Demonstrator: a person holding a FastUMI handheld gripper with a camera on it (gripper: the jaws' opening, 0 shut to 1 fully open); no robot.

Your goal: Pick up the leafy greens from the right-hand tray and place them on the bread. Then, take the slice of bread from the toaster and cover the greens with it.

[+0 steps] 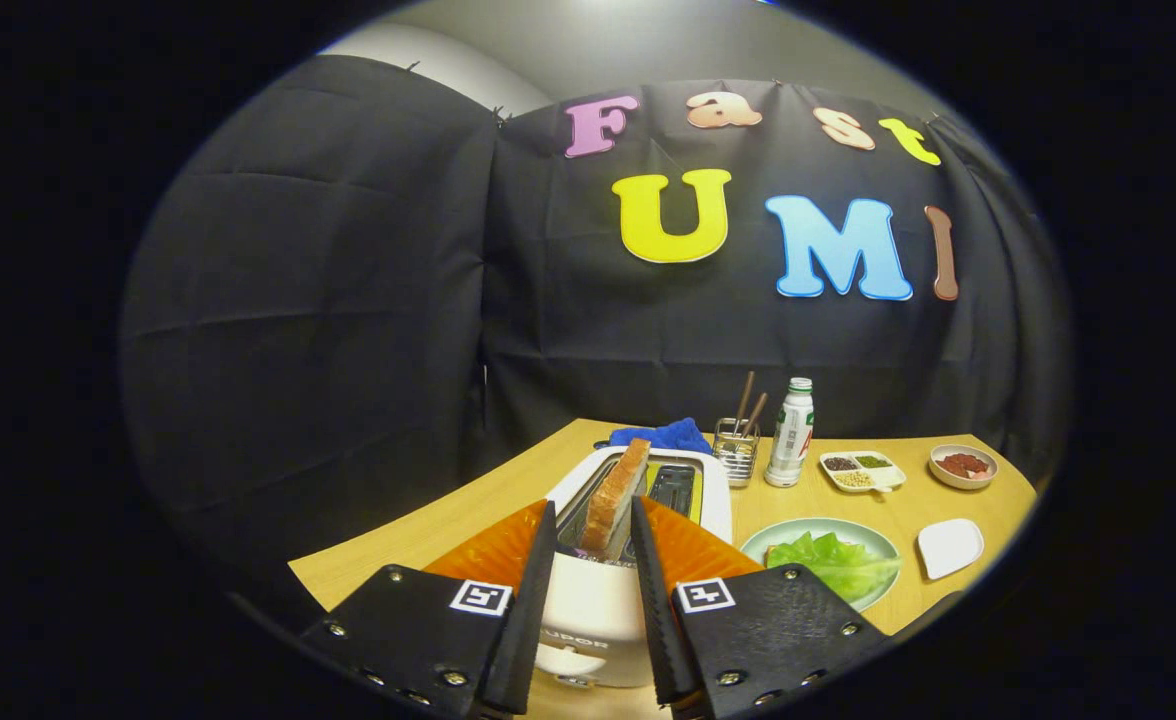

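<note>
The gripper point(593, 560) is above the white toaster point(638, 540), and its two fingers stand on both sides of the slice of bread point(616, 498) that rises from the slot. I cannot tell if they already press on it. The leafy greens point(833, 562) lie on a pale green plate point(883, 545) just right of the toaster, covering a bread piece. Near the far edge of the tabletop point(448, 530) stand a bottle point(790, 433), a utensil holder point(736, 448) and a blue cloth point(663, 436).
</note>
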